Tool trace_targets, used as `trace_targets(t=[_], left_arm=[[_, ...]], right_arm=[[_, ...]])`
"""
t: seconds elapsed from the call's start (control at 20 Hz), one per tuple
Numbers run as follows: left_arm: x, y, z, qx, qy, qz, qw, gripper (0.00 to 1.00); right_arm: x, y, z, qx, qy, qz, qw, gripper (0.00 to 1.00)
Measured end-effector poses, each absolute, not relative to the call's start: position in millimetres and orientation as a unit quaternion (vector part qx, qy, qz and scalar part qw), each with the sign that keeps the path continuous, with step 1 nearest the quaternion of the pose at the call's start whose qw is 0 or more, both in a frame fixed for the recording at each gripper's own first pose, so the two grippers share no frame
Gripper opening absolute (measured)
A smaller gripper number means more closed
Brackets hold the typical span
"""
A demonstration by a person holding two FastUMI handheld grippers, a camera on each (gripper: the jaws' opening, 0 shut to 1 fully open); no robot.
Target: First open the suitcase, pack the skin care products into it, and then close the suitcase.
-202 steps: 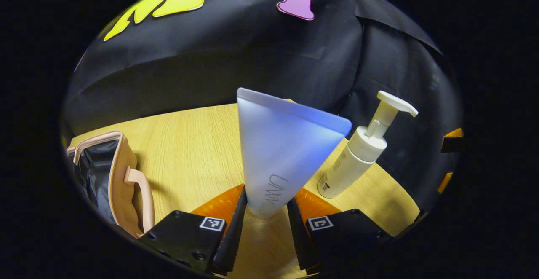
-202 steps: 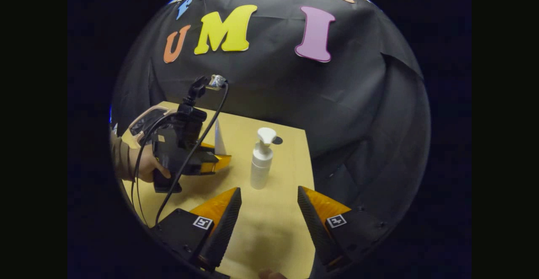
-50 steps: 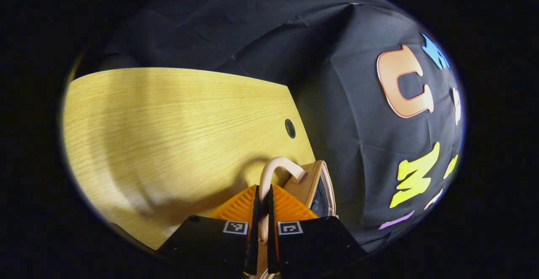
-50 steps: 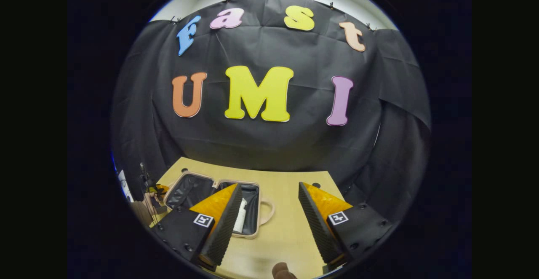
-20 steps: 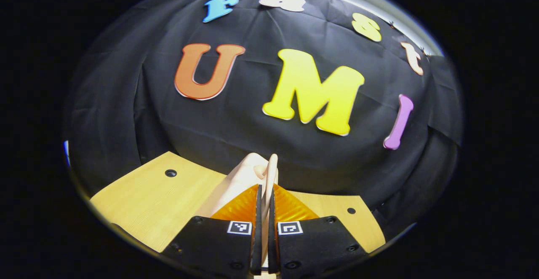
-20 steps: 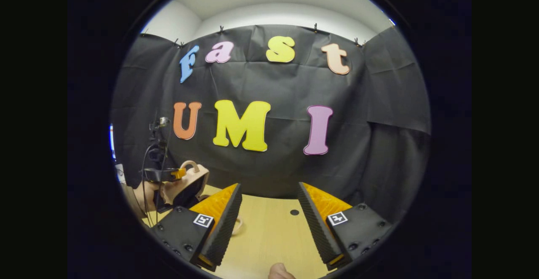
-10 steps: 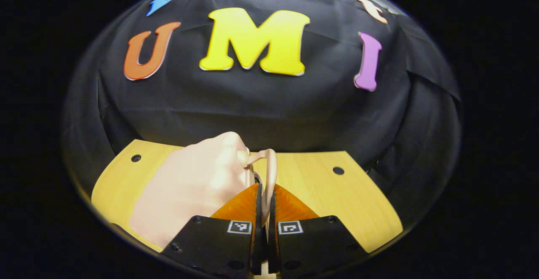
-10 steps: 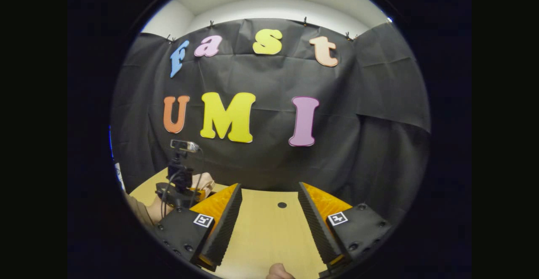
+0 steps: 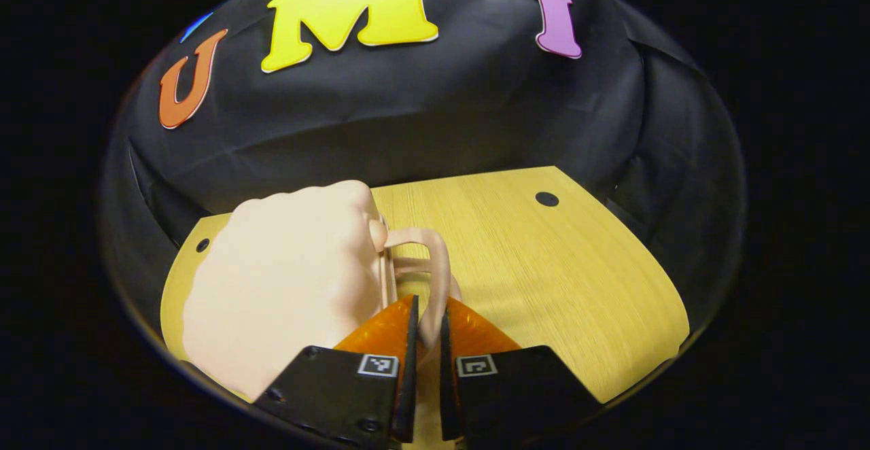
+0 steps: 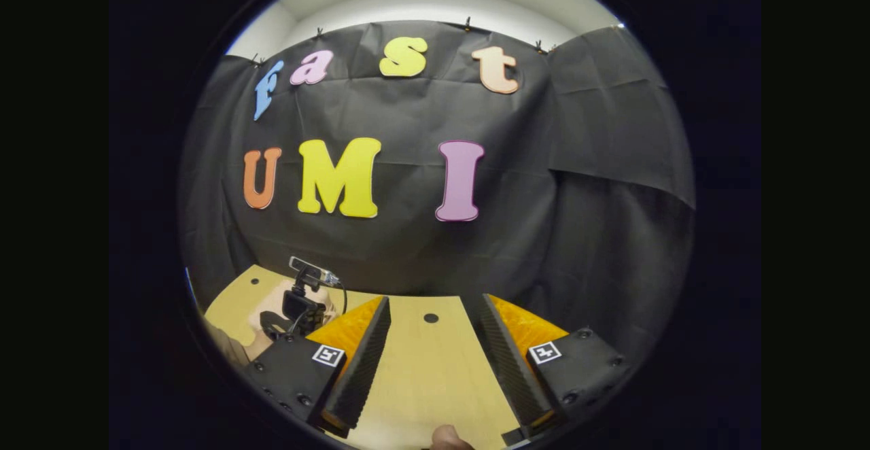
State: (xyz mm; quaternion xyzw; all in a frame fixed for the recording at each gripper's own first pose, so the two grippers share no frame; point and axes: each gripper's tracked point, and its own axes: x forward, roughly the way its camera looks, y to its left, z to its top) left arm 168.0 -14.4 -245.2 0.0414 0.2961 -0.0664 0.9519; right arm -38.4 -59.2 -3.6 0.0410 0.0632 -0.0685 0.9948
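Under me lies a pale wooden table [image 9: 557,266], grain running across it. I see two small dark round holes in its top, one [image 9: 546,198] near the far right corner, another [image 9: 202,245] at the far left edge. Black cloth [image 10: 421,253] hangs right behind the table.

Left hand-held gripper [image 9: 426,341] clamps the pale pink looped handle [image 9: 435,266]. The closed pale pink hard-shell suitcase [image 9: 285,280] bulks up just to its left, blocking that side. To its right and beyond, bare light-wood bench [image 9: 564,280]. Ahead of the right hand-held gripper [image 10: 435,348], fingers spread, open bench up to the black cloth wall [image 10: 578,185]; the left unit stands at its near left.
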Motion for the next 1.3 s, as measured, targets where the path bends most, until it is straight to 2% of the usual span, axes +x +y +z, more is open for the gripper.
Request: trace_targets(t=[0.05,0.1,0.15,0.2,0.25,0.3,0.35,0.4,0.45,0.55,0.6,0.65,0.75,0.95,1.3], left_arm=[[163,-17,-239,0.023,0.295,-0.071,0.952,0.31],[157,-16,-229,0.007,0.285,-0.069,0.956,0.51],[152,-13,-216,-0.006,0.271,-0.068,0.96,0.47],[149,-7,-203,-0.013,0.259,-0.066,0.963,0.51],[144,4,-187,-0.016,0.245,-0.057,0.968,0.63],[137,16,-174,-0.02,0.233,-0.049,0.971,0.7],[130,29,-158,-0.024,0.218,-0.04,0.975,0.89],[122,42,-140,-0.025,0.2,-0.029,0.979,0.92],[112,58,-120,-0.022,0.18,-0.016,0.983,0.85],[90,88,-83,-0.016,0.139,0.01,0.99,0.92],[77,102,-67,-0.009,0.121,0.024,0.992,1.0],[65,116,-49,-0.003,0.103,0.037,0.994,0.96],[39,139,-23,0.008,0.072,0.058,0.996,0.99],[-1,160,4,0.015,0.036,0.071,0.997,0.99],[-17,166,29,0.044,-0.014,0.054,0.997,0.98]], right_arm=[[-38,-58,-4,0.045,0.064,-0.067,0.995,0.8],[-37,-56,-3,0.047,0.064,-0.064,0.995,0.8],[-37,-53,-2,0.048,0.061,-0.06,0.995,0.8],[-36,-48,0,0.048,0.059,-0.055,0.996,0.8],[-35,-43,1,0.049,0.057,-0.048,0.996,0.8],[-33,-36,2,0.05,0.055,-0.04,0.996,0.8],[-32,-27,3,0.05,0.054,-0.033,0.997,0.8],[-30,-19,4,0.051,0.052,-0.024,0.997,0.8],[-27,-11,6,0.052,0.05,-0.017,0.997,0.8],[-23,8,7,0.054,0.048,-0.003,0.997,0.8],[-20,18,7,0.056,0.048,0.003,0.997,0.8],[-17,29,8,0.056,0.046,0.011,0.997,0.8],[-12,50,11,0.057,0.041,0.025,0.997,0.8],[-2,96,15,0.04,0.033,0.052,0.997,0.8],[5,163,13,0.014,0.036,0.08,0.996,0.8]])
